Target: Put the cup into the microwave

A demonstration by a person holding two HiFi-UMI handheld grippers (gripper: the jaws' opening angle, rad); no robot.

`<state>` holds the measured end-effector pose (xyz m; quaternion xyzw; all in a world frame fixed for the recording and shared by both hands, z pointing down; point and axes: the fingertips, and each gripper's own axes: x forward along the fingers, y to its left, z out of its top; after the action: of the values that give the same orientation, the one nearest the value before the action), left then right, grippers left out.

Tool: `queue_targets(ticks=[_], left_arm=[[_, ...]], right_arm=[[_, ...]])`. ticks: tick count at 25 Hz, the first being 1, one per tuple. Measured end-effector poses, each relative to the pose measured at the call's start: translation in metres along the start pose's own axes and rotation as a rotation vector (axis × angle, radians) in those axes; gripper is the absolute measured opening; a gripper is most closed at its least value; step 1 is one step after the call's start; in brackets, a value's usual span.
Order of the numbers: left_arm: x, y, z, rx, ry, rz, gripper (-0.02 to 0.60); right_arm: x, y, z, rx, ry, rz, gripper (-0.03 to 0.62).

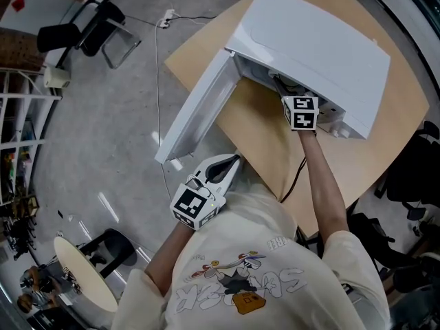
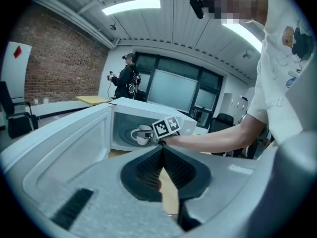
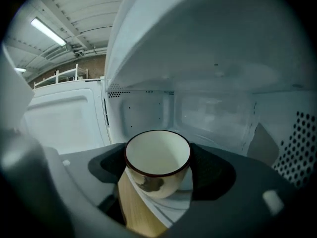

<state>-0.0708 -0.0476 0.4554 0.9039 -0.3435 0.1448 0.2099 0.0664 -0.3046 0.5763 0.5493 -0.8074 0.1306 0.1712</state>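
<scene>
The white microwave (image 1: 323, 47) stands on a wooden table (image 1: 265, 133) with its door (image 1: 199, 108) swung wide open to the left. My right gripper (image 1: 287, 91) reaches into the cavity, shut on the cup (image 3: 157, 165), a white enamel mug with a dark rim. The cup hangs upright between the jaws just above the cavity floor. In the left gripper view the cup (image 2: 142, 134) shows inside the microwave behind the marker cube. My left gripper (image 1: 230, 165) hovers off the table's near edge beside the door's end, shut with nothing in it.
Black chairs (image 1: 89, 29) stand on the grey floor at far left, a round pale stool top (image 1: 82, 273) lower left. A cable (image 1: 159, 67) runs over the floor. More dark chairs (image 1: 412, 177) crowd the right. A person (image 2: 126, 81) stands far off.
</scene>
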Motion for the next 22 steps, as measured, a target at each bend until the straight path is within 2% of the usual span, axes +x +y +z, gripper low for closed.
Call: queue_targets(ticks=[4,9,14,18,22], left_arm=[[0.001,0.004,0.000,-0.006,0.003,0.004,0.003],[0.004,0.007,0.001,-0.007,0.008,0.001,0.003],[0.004,0.008,0.000,-0.010,0.009,0.003,0.003],[0.002,0.006,-0.002,-0.010,0.007,0.006,0.003],[0.000,0.007,-0.002,-0.015,-0.001,0.012,0.003]], right_arm=[[0.006,-0.009,-0.002,0.057,-0.020,-0.026,0.391],[0.008,-0.017,0.000,0.041,-0.041,-0.070,0.391],[0.010,-0.016,-0.004,0.084,-0.050,-0.051,0.391],[0.010,-0.016,-0.009,0.090,-0.045,-0.044,0.437],[0.003,-0.010,-0.004,0.079,-0.064,-0.034,0.454]])
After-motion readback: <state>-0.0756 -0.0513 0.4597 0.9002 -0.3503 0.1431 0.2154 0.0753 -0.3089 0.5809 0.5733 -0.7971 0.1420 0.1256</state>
